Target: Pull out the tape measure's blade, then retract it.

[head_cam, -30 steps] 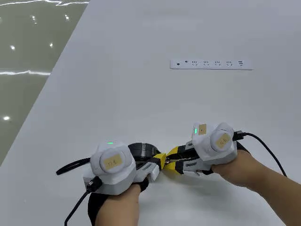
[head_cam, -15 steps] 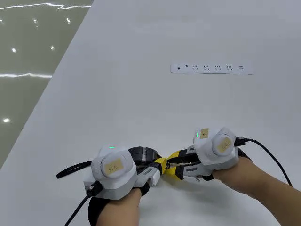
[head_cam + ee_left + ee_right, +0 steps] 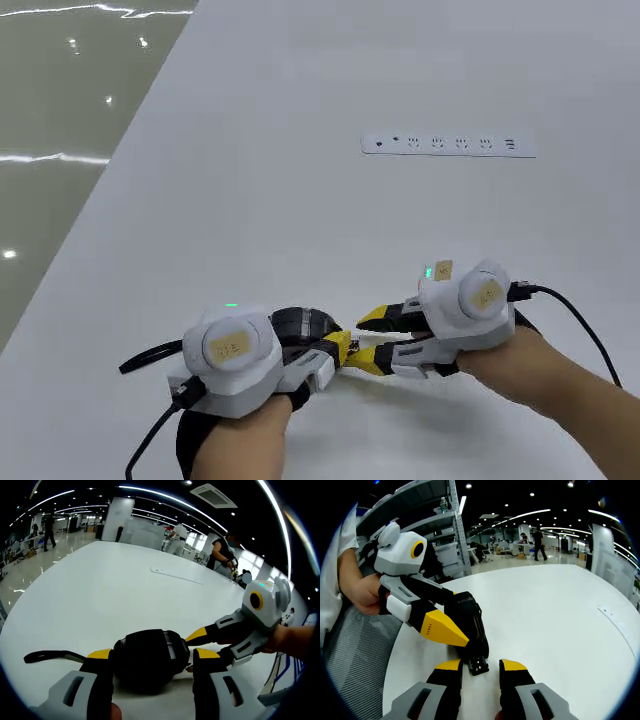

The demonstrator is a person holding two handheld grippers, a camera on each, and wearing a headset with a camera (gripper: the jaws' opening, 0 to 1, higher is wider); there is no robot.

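Your left gripper (image 3: 322, 350) is clamped on the tape measure (image 3: 298, 324). In the left gripper view its two yellow-tipped jaws press against either side of the round black case. The case rests on the white table (image 3: 300, 180) close to the near edge, at about 6 o'clock in the head view. A black strap (image 3: 150, 354) trails from the case toward 9 o'clock and lies flat on the table.

Your right gripper (image 3: 368, 340) comes at the case from 3 o'clock, pointing toward the left one, with its jaws parted. In the right gripper view the small dark blade tip (image 3: 478, 666) sits just beside the case's mouth, between those jaws. A sliver of table shows on each side of it, so the jaws straddle the tip without pinching it.

A white power strip (image 3: 448, 144) lies well apart from the work, at about 1 o'clock from the grippers, set lengthways across the table. A black cable (image 3: 572, 312) leaves the right gripper toward 4 o'clock and runs back along your forearm
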